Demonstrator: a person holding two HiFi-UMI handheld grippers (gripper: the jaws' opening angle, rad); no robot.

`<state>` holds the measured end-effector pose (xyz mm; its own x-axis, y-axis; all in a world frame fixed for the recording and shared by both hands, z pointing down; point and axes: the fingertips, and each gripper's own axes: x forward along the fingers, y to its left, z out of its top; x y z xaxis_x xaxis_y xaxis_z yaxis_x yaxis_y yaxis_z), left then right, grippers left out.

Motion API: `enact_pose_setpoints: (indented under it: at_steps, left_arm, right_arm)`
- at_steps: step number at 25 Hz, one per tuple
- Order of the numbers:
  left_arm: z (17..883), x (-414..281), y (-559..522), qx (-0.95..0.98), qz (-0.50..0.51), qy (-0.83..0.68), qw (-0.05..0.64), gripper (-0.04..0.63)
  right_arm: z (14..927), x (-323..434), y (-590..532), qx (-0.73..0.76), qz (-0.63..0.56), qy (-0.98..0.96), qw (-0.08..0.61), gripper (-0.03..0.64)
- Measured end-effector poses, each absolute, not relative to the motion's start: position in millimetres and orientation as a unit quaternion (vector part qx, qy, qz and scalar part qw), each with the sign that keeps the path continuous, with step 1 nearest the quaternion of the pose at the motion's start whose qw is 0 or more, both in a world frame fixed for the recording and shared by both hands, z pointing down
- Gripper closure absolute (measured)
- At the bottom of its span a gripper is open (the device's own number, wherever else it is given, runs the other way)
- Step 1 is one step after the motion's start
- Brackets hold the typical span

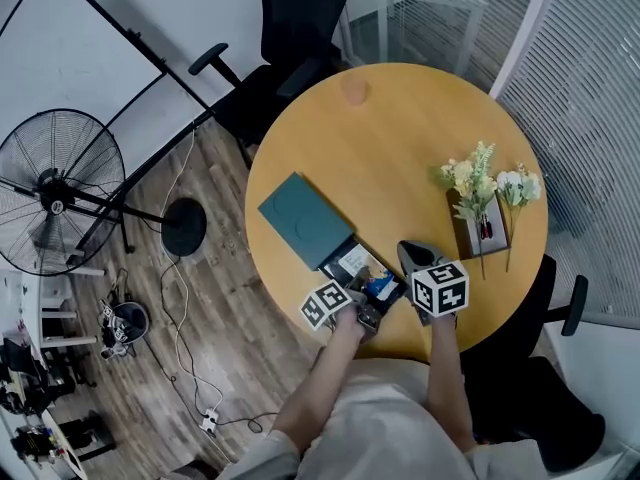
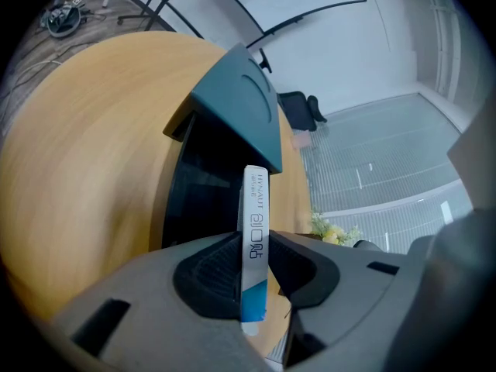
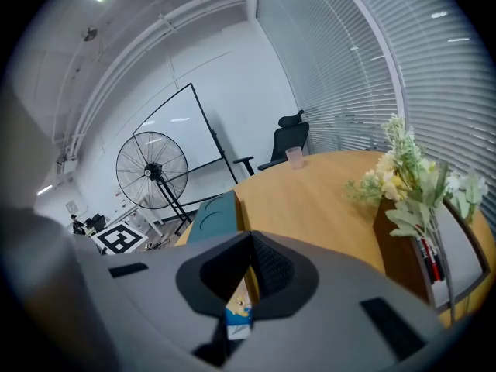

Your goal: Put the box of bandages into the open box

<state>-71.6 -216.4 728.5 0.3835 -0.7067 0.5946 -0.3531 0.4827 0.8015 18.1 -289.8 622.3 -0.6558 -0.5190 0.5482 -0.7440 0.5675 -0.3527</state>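
Observation:
The bandage box (image 2: pixel 255 208) is a thin white and blue carton, seen edge-on. My left gripper (image 2: pixel 256 240) is shut on it, holding it upright just before the open dark box (image 2: pixel 198 196). The box's teal lid (image 2: pixel 242 113) lies at its far end. In the head view the bandage box (image 1: pixel 381 287) hangs over the near corner of the open box (image 1: pixel 347 259), with the left gripper (image 1: pixel 366 311) below it. My right gripper (image 1: pixel 409 255) rests to the right of them, its jaws shut with nothing between them. Through the gap under the right gripper (image 3: pixel 249 240) a bit of the carton (image 3: pixel 239 314) shows.
A wooden tray (image 1: pixel 497 236) with flowers (image 1: pixel 478 180) stands at the table's right side. A pink cup (image 1: pixel 353 90) sits at the far edge of the round table (image 1: pixel 400 138). Office chairs (image 1: pixel 290 38) and a floor fan (image 1: pixel 60 203) stand around it.

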Motion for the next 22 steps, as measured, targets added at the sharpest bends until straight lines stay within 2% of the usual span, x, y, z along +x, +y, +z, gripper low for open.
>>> enact_pose_setpoints:
  at_steps: [4, 11, 22]
  left_arm:
    - [726, -74, -217, 0.495, -0.131, -0.538, 0.67, 0.451]
    - [723, -76, -212, 0.492, -0.132, -0.537, 0.673, 0.382]
    - [717, -78, -204, 0.492, -0.128, -0.534, 0.676, 0.351]
  right_arm:
    - [619, 16, -289, 0.365, 0.286, -0.865, 0.192, 0.62]
    - [613, 14, -284, 0.362, 0.276, -0.869, 0.193, 0.62]
    - [603, 11, -280, 0.367, 0.264, -0.872, 0.189, 0.62]
